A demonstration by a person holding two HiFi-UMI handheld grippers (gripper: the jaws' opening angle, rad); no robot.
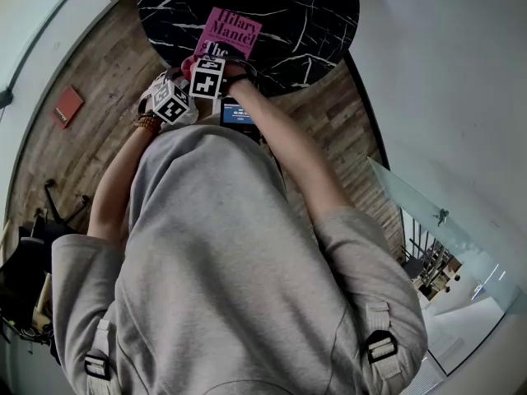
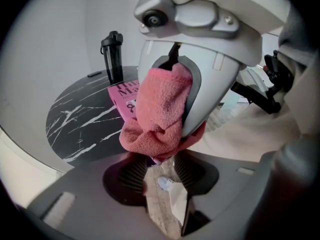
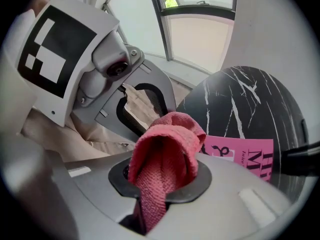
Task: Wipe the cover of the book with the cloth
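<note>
The pink book (image 1: 228,34) lies flat on the black counter (image 1: 305,23) with its cover facing up. Nothing is on the cover yet. A black bottle (image 2: 112,56) stands on the far side of the book.

The wiping has not begun. I think this is the part where the cloth is made ready.

The red cloth (image 3: 165,159) is held up on the person's side of the book and does not touch it. The right claw (image 3: 160,191) is squeezed tight on the cloth. The cloth comes out from between its two jaws and folds over in a hump.

The left claw (image 2: 160,176) is just beside the right claw, also on the person's side of the book. Its jaws stand apart, and you can see the floor between them. The low end of the cloth hangs right at their tips, but they are not squeezing it.

Next, I think the right claw has to carry the cloth over the book. Then it should go down until the soft hump sits on the cover, and rub from one side to the other. The push should be gentle, because the book might slide on the smooth counter. The left claw could hold one edge of the book to keep it still.
</note>
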